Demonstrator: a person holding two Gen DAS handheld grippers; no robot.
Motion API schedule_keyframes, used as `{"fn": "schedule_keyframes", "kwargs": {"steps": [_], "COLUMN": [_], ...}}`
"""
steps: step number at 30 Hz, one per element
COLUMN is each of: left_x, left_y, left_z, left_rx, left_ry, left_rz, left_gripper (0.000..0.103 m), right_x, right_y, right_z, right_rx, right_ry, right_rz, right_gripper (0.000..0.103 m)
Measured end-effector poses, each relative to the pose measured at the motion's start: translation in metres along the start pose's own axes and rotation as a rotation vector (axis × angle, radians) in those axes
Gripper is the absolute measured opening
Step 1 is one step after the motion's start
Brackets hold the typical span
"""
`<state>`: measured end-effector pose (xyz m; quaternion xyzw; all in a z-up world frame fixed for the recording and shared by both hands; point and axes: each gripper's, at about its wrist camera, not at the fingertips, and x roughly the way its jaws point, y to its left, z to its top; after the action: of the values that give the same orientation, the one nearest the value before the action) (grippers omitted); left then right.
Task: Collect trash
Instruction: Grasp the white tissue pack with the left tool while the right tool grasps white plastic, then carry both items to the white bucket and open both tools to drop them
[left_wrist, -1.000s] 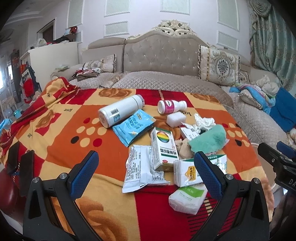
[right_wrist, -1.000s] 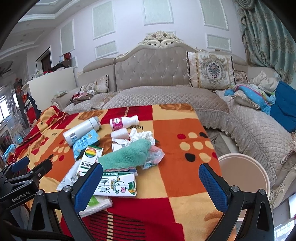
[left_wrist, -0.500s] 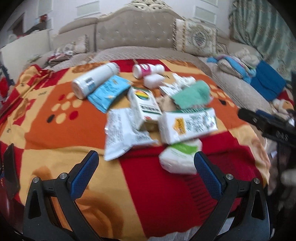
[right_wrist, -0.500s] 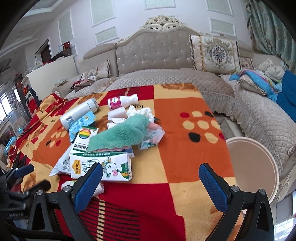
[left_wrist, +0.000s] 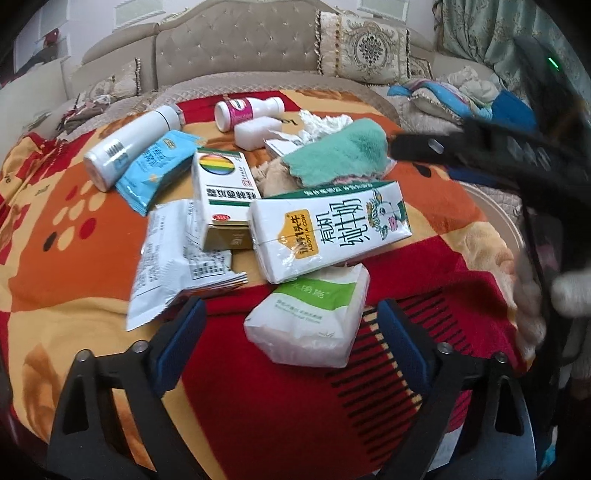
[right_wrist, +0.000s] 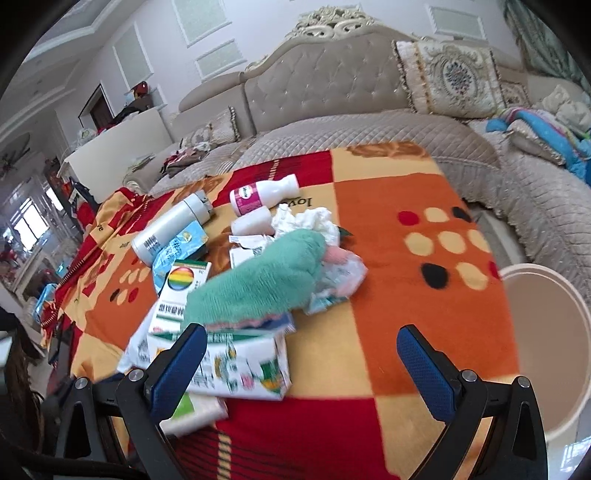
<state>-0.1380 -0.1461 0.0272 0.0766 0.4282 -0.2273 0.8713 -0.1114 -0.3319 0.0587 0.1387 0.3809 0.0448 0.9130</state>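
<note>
Over tissue pack (left_wrist: 310, 325), left gripper (left_wrist: 291, 332) tilts down, closing.

Both the left claw (left_wrist: 291, 326) and the right claw (right_wrist: 301, 352) are showing black frames, silver screws and blue textured pads.

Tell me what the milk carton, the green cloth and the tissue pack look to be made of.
Milk carton: glossy printed paperboard, going by its sharp folded edges. Green cloth: soft fuzzy fabric, likely microfibre or terry; matte, napped surface. Tissue pack: thin shiny plastic film, wrinkled, apparently over white paper tissues.
</note>
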Motion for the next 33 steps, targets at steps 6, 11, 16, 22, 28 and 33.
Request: {"fn": "schedule_keyframes", "kwargs": {"steps": [6,11,16,22,28,33], "left_x": [0.014,0.016,-0.002,-0.029,-0.046,-0.059], "left_y": [0.007,0.01,0.014,0.01,0.017,0.025], "left_z": [0.0,-0.004,-0.003,-0.009,-0.011,-0.011], "left_rx": [-0.022,-0.023,-0.028,0.01,-0.011,-0.027], "left_ry": [0.055,0.085,0.073,0.042,0.024,0.001], "left_rz": [-0.052,-0.098,-0.12,-0.119,-0.114,-0.11], "left_gripper": [0.065,0.052,0.042,0.04,0.038,0.038], "right_x": [0.04,0.054,0.032,0.0,-0.003,0.003], "right_y": [0.001,-0.001,0.0,0.0,-0.006,-0.01], "right_z": [0.02,0.019,0.019,0.025,0.026,0.032], "right_rx": [0.059,0.11,0.092,0.057,0.083,0.054], "right_ry": [0.058,0.088,0.042,-0.027,-0.014,-0.015], "right_rz": [0.079,0.157,0.183,0.178,0.137,0.075], "right_gripper": [0.094,0.056,0.037,0.029,0.039,0.08]}}
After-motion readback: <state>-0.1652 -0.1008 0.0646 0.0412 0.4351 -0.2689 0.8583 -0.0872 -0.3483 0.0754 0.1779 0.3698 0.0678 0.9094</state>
